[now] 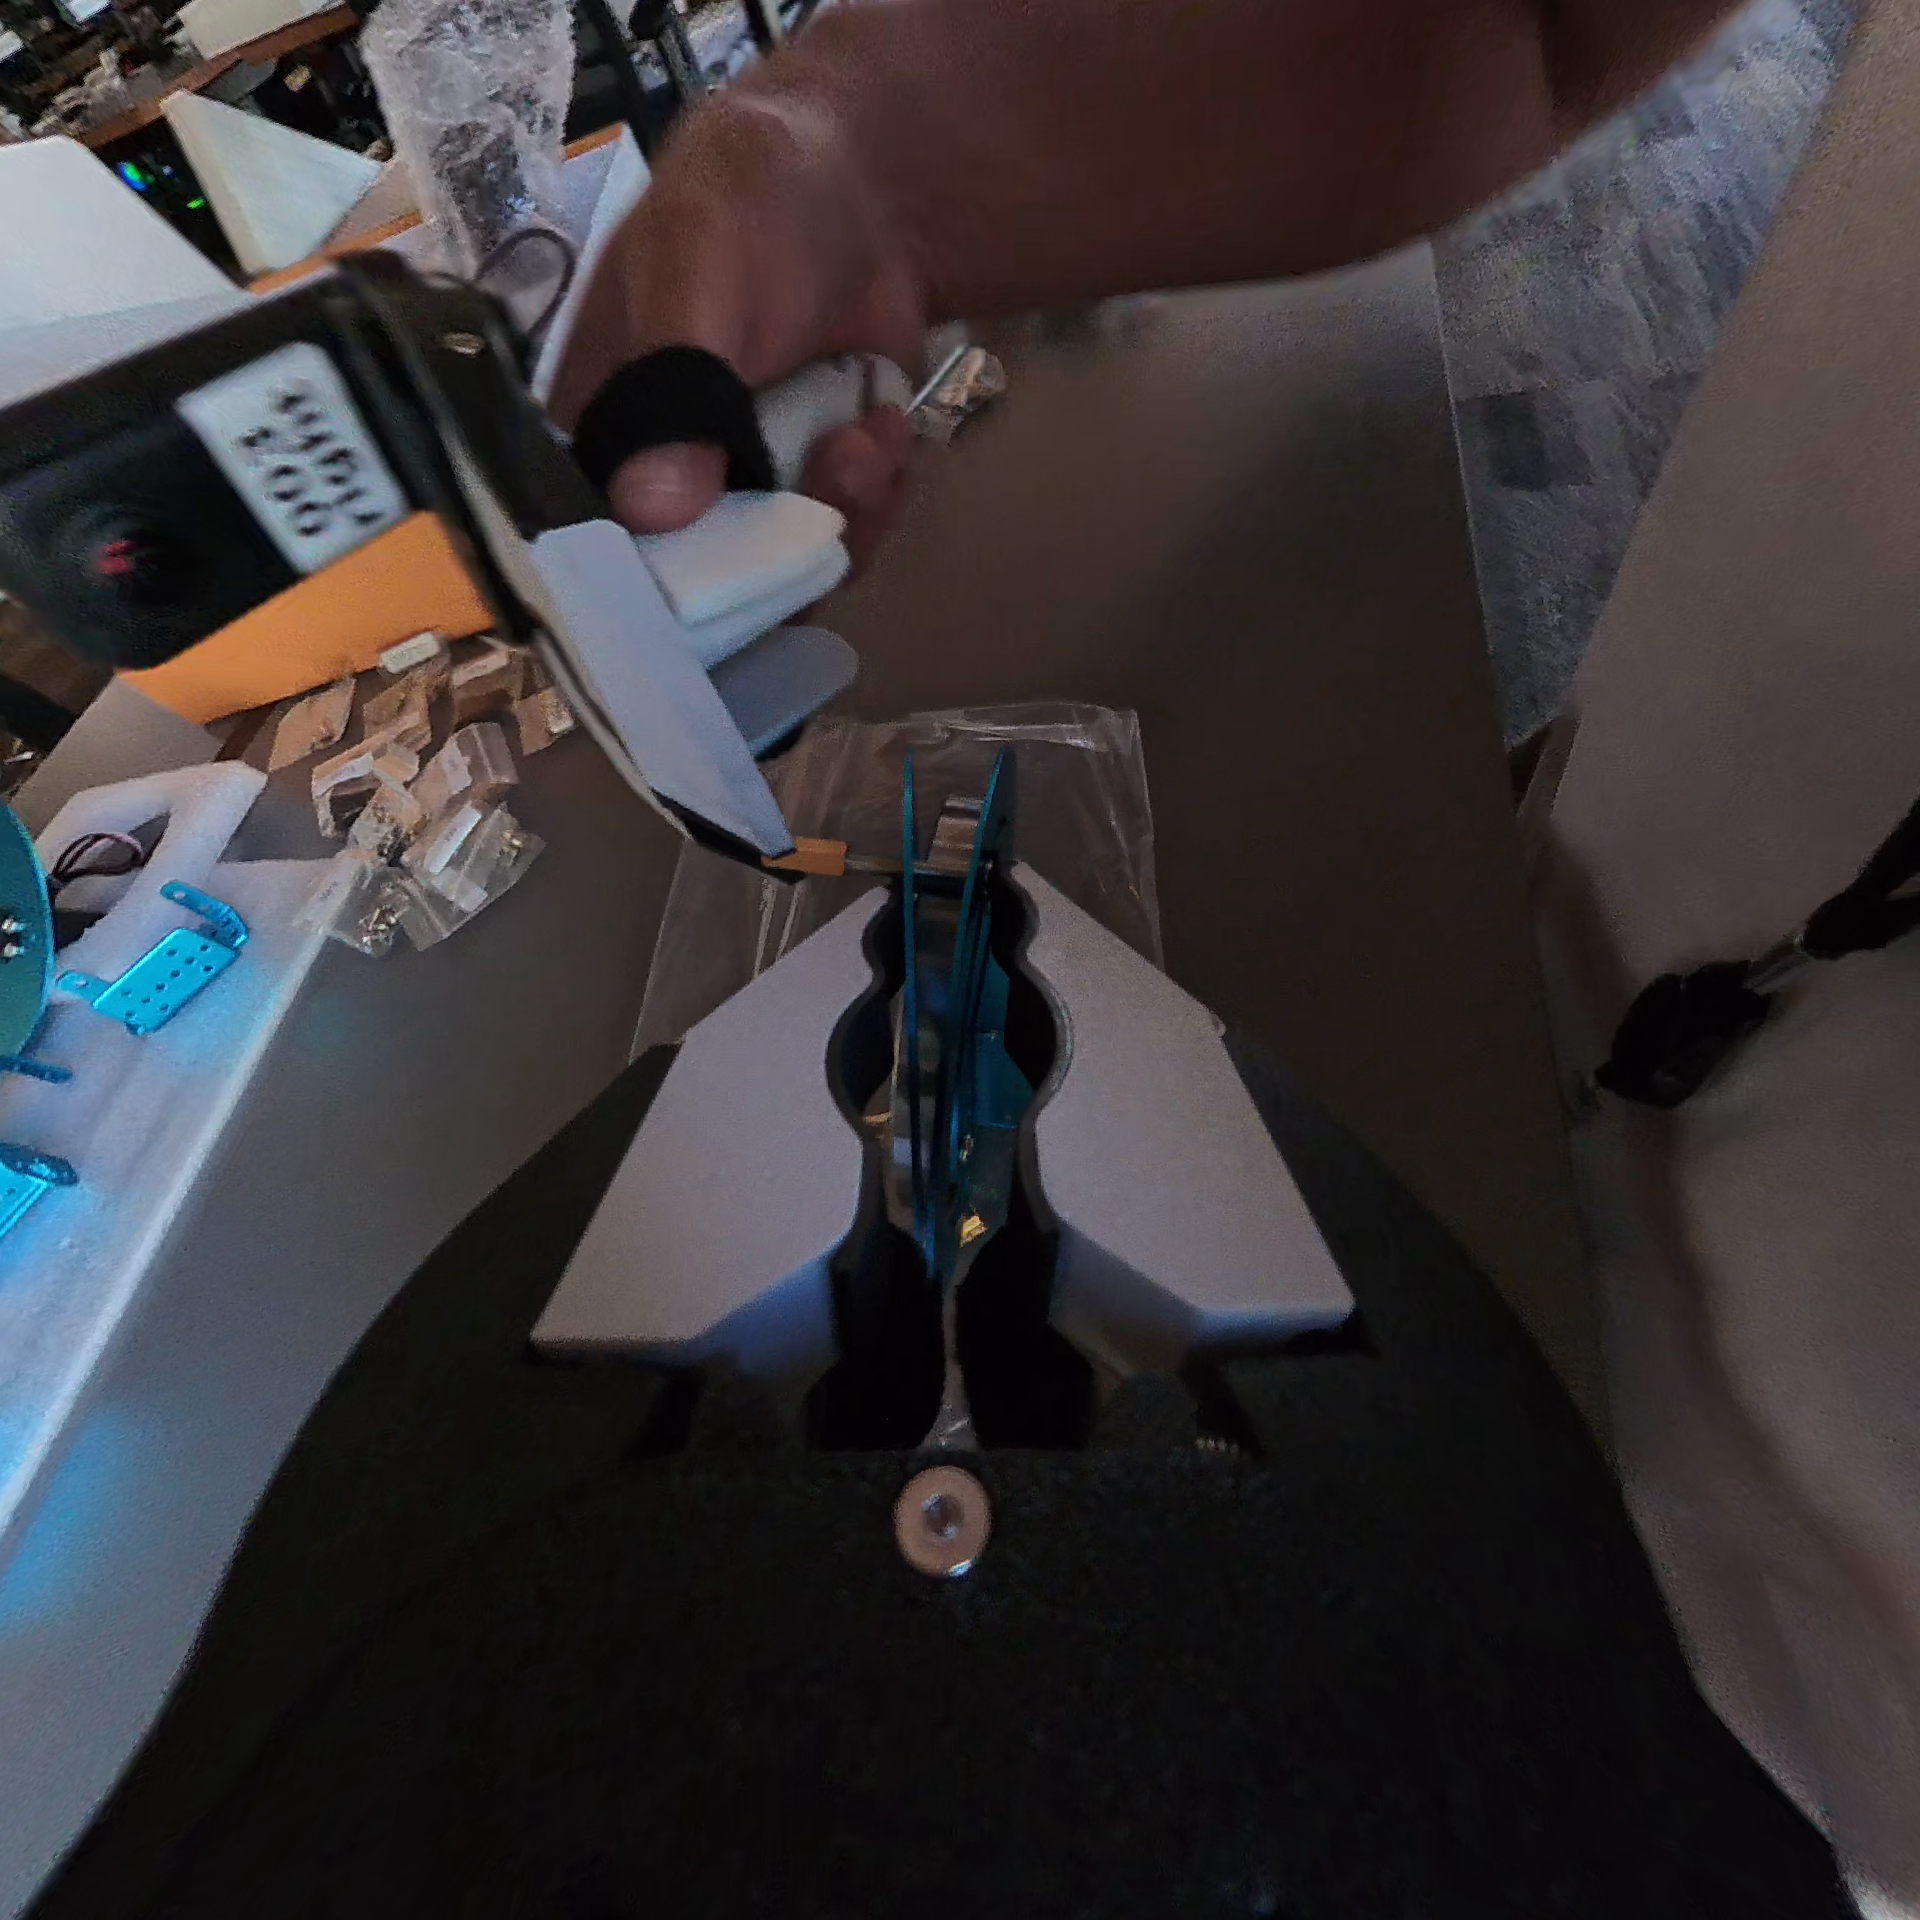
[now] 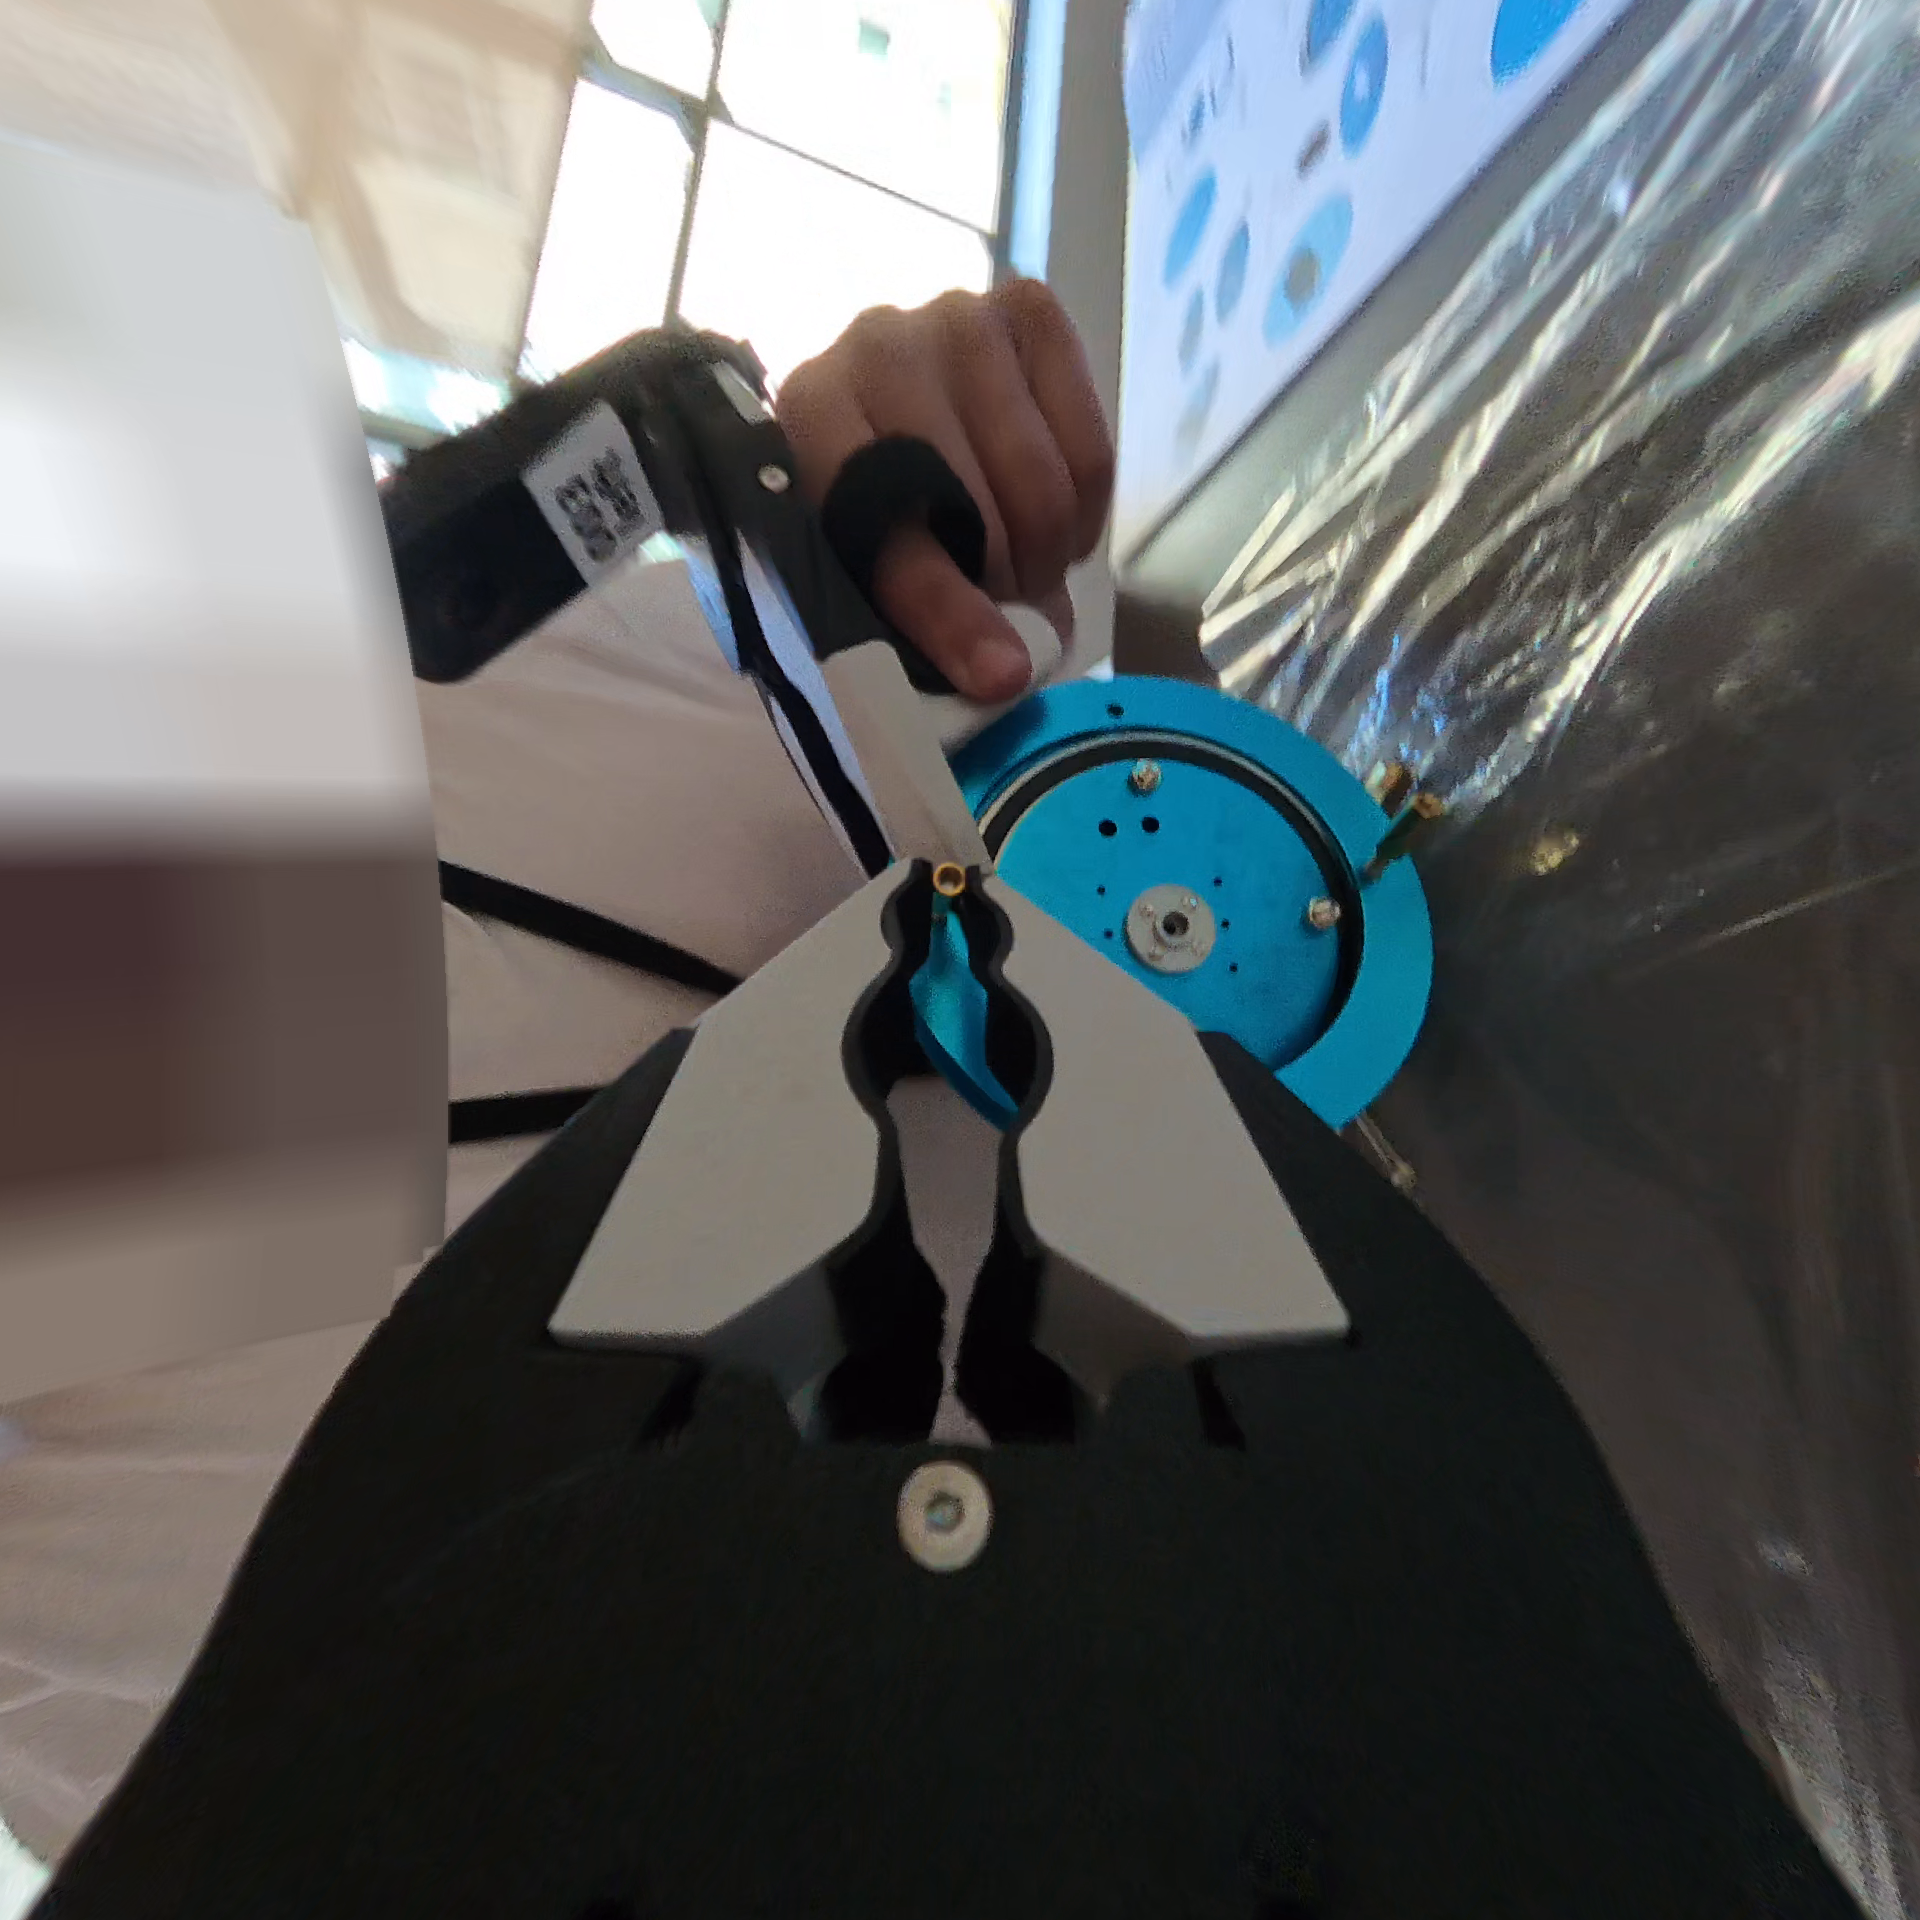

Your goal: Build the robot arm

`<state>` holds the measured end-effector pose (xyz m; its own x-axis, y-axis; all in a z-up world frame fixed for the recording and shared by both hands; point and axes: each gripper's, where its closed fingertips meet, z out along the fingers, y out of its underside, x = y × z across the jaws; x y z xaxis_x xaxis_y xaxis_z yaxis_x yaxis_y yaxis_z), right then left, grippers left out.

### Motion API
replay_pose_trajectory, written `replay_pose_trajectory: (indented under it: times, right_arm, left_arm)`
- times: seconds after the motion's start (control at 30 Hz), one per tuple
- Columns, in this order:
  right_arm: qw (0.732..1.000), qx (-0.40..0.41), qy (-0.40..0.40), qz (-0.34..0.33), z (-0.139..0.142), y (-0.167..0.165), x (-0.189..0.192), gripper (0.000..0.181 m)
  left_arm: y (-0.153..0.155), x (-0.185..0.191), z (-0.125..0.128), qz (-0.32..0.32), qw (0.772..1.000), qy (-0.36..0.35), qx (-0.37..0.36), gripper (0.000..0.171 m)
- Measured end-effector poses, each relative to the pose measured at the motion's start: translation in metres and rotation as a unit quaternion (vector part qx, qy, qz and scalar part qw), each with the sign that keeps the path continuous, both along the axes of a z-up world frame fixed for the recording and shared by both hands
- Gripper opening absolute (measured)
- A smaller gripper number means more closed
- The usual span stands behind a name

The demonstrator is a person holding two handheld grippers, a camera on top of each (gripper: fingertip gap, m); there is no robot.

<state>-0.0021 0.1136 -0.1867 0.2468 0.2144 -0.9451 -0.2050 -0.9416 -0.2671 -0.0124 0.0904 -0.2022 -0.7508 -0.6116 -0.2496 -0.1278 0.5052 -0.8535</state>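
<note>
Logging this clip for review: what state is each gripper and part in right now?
Left gripper: shut on the blue disc.
Blue disc: held on edge, off the table.
Right gripper: shut on a brass post.
Brass post: pinched at the fingertips, beside the disc's rim.
Blue bracket: lying loose on white foam.

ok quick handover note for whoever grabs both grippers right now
Left hand-held gripper: shut on the blue disc assembly, gripped by its edge and held up off the table.
Right hand-held gripper: shut on a small brass standoff, tip right at the assembly's rim.
Done: two brass standoffs already stick out of the rim's far side.
Left: the held standoff looks unseated, though I cannot tell for sure.
On the table: blue brackets on white foam, and small hardware bags.
</note>
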Motion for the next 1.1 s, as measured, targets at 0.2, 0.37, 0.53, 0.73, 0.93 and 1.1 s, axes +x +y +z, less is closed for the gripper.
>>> replay_pose_trajectory:
  times: [0.2, 0.37, 0.53, 0.73, 0.93, 1.1]
  right_arm:
    - [0.940, 0.177, -0.185, 0.227, 0.001, -0.014, 0.008, 0.008]
    - [0.839, 0.482, -0.163, 0.193, 0.012, 0.004, 0.014, 0.018]
    - [0.775, 0.568, -0.204, 0.188, 0.020, 0.005, 0.009, 0.021]
    - [0.741, 0.593, -0.260, 0.179, 0.014, 0.012, 0.015, 0.012]
    - [0.776, 0.568, -0.187, 0.203, 0.003, 0.007, 0.014, 0.015]
    - [0.787, 0.575, -0.128, 0.185, 0.003, 0.009, 0.014, 0.010]
  left_arm:
    - [-0.002, -0.002, 0.001, -0.091, 0.996, -0.017, 0.000, 0.015]
    - [0.007, -0.001, 0.002, -0.183, 0.983, 0.007, -0.033, 0.015]
    - [0.014, 0.006, 0.004, -0.211, 0.973, 0.029, -0.088, 0.015]
    - [0.017, 0.008, 0.005, -0.218, 0.968, 0.031, -0.118, 0.015]
    - [0.016, 0.005, 0.005, -0.234, 0.964, 0.031, -0.124, 0.015]
    - [0.016, 0.004, 0.005, -0.236, 0.963, 0.029, -0.128, 0.015]
